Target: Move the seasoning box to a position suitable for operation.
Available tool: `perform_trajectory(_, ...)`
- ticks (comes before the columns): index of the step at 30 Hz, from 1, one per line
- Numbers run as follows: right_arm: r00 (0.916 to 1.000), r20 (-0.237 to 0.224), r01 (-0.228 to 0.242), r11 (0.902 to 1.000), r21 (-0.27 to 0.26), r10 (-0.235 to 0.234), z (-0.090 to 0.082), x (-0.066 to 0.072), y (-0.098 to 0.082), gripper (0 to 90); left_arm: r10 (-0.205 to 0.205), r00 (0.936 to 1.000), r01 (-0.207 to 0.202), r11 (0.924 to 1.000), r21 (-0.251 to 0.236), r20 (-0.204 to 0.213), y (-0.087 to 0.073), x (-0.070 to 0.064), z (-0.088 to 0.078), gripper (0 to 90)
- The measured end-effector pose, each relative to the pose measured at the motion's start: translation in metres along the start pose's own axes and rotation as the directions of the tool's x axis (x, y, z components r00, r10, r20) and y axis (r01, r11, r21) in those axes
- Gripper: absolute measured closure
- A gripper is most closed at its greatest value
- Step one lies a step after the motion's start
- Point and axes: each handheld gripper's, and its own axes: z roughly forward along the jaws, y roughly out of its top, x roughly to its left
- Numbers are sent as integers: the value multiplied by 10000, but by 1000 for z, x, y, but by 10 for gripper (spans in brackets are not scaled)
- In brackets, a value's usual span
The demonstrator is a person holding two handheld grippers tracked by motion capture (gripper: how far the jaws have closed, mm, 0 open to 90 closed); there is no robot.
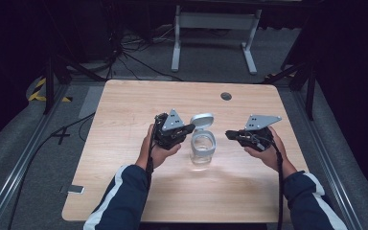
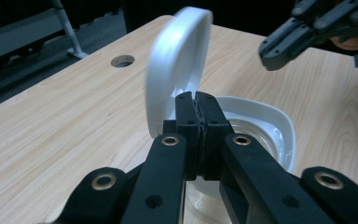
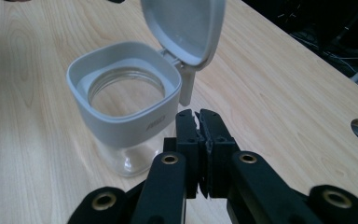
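A clear glass jar (image 1: pixel 201 149) with a pale grey square collar stands mid-table, its hinged lid (image 1: pixel 202 120) flipped up and open. My left gripper (image 1: pixel 191 128) is just left of the jar with its jaws shut and nothing between them. In the left gripper view its tips (image 2: pixel 196 100) sit by the lid (image 2: pixel 179 60) and the collar's rim (image 2: pixel 270 121). To the right of the jar, a short gap away, my right gripper (image 1: pixel 228 134) is shut and empty. The right gripper view has its tips (image 3: pixel 196 116) in front of the jar (image 3: pixel 121 102) and lid (image 3: pixel 186 25).
A round cable hole (image 1: pixel 226 96) lies in the wooden tabletop (image 1: pixel 124 110) near the far edge. Beyond the table stand white desk legs (image 1: pixel 211 28) and floor cables. A small flat device (image 1: pixel 72 189) lies on the floor at the left front corner.
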Motion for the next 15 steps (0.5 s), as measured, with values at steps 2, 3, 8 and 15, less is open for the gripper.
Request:
perform_trajectory(2,10000,-46,-50,10000,18,50,-3,2,-4,873,-78,10000,78,10000,36,-39,0,1,0,891)
perform_trajectory(3,10000,-46,-50,10000,18,50,-3,2,-4,873,-78,10000,78,10000,36,-39,0,1,0,891)
perform_trajectory(8,10000,6,-38,10000,71,38,-11,5,-14,867,-76,9999,77,9999,90,-71,-1,3,0,890)
perform_trajectory(15,10000,-3,-92,9999,112,92,-18,8,-22,855,73,9999,-72,9999,99,-121,-2,3,-5,879)
